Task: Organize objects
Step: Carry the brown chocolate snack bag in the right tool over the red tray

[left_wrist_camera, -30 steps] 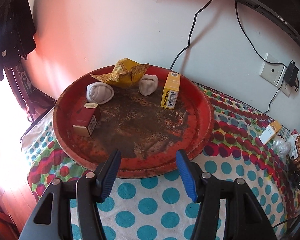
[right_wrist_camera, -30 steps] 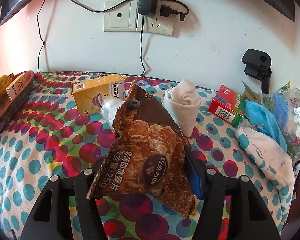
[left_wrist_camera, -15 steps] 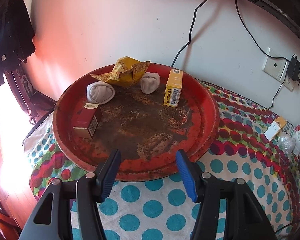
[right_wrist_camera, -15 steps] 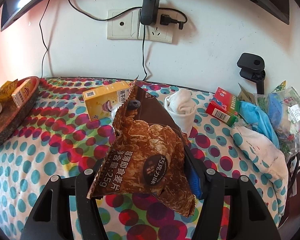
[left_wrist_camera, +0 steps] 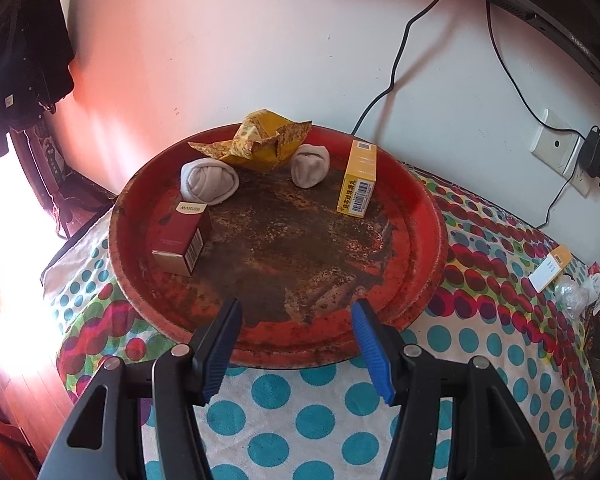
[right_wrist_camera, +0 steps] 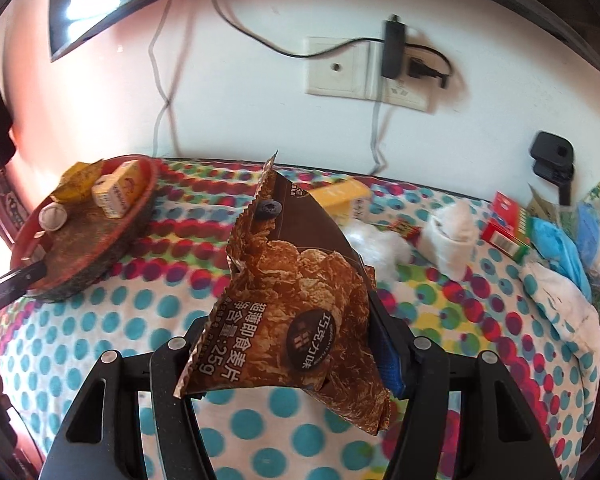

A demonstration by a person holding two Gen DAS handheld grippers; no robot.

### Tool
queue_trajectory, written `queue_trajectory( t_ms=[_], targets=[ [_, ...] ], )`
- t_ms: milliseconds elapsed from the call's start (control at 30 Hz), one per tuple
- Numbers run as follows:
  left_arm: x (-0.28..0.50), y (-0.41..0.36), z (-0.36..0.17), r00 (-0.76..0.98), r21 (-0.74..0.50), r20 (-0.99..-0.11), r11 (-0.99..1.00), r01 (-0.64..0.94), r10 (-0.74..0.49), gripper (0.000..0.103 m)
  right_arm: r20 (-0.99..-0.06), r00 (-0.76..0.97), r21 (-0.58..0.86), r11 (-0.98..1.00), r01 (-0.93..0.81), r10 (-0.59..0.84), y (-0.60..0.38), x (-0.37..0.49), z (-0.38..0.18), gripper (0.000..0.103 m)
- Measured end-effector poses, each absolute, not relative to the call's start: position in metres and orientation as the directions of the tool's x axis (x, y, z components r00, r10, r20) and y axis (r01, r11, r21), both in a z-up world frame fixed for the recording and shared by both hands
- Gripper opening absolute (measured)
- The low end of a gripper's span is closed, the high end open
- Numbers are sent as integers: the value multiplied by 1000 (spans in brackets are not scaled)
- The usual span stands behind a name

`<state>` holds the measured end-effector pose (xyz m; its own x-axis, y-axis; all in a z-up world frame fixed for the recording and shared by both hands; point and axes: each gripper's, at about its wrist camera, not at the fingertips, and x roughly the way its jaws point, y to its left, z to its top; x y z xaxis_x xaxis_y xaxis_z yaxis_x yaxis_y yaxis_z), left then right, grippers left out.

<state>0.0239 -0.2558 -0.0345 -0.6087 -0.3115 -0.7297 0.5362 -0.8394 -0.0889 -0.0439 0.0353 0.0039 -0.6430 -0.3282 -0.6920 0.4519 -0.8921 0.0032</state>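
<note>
Crinkled brown foil is what is held: the cereal bag (right_wrist_camera: pixel 296 300) is pinched between the fingers of the right gripper (right_wrist_camera: pixel 300 344) and carried above the dotted cloth (right_wrist_camera: pixel 100 320), its top corner standing free at 12 o'clock. The grip appears to be taken low on the bag, so slippage or a swing of the loose upper part is judged the main risk as it is brought toward the red tray (right_wrist_camera: pixel 140 208) at 10 o'clock in the right view.

The left gripper (left_wrist_camera: pixel 296 320) is held spread and empty, just at the tray's near rim (left_wrist_camera: pixel 300 354) at 6 o'clock. A collision between the two grippers could be caused if the bag is lowered over that rim.

On the tray, a maroon box (left_wrist_camera: pixel 182 240) at 9 o'clock, a sock roll (left_wrist_camera: pixel 208 182) at 10, a yellow wrapper (left_wrist_camera: pixel 260 142) at 12, a second roll (left_wrist_camera: pixel 310 166) and a yellow box (left_wrist_camera: pixel 358 178) at 1 are seen. The centre is bare, yet the upright yellow box could be toppled by a wide bag. The tray's rusty floor may snag the foil.
</note>
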Motion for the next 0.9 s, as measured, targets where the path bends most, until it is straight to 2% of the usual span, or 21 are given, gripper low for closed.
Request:
queue_trajectory(
  t_ms=[567, 900],
  targets=[
    [45, -307, -29, -572, -109, -713, -742, 661, -405, 59, -659, -542, 27, -736, 676, -521, -104, -22, 40, 60],
    [79, -346, -16, -571, -202, -661, -618, 760, -486, 59, -676, -465, 4, -634, 773, -571, -200, -17, 39, 60]
  ],
)
